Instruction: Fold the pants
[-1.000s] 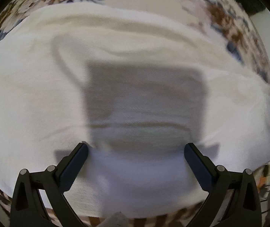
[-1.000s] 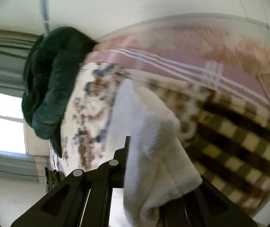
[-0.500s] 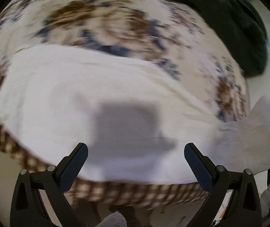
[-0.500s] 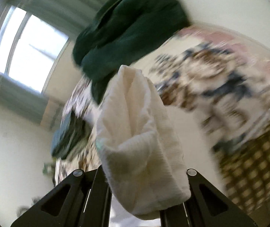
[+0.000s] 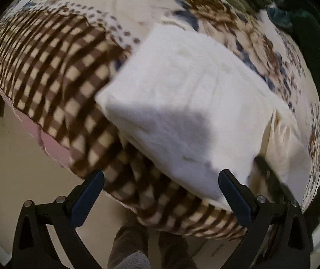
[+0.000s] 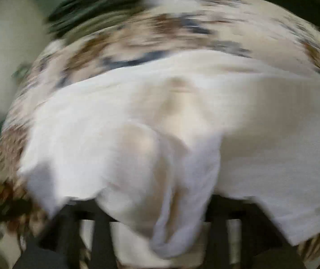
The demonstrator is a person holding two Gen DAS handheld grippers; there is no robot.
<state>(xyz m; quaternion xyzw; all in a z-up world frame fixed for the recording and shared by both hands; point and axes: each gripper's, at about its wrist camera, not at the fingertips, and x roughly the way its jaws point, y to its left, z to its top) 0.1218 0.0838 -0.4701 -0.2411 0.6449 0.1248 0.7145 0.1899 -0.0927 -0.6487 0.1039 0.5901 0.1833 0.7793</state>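
As its jaws open, the right gripper [image 6: 160, 215] lets the pants [image 6: 137, 123] drop folded — the left gripper [image 5: 160, 181] hangs wide, empty.

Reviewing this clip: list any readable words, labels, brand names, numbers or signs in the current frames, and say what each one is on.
None: no readable text in either view.
White pants: no tag or label showing.
Blanket: check and floral patterns only, no lettering.
Left gripper: plain black fingers, no marking.
Right wrist view: heavily motion-blurred; any small print there could not be read.
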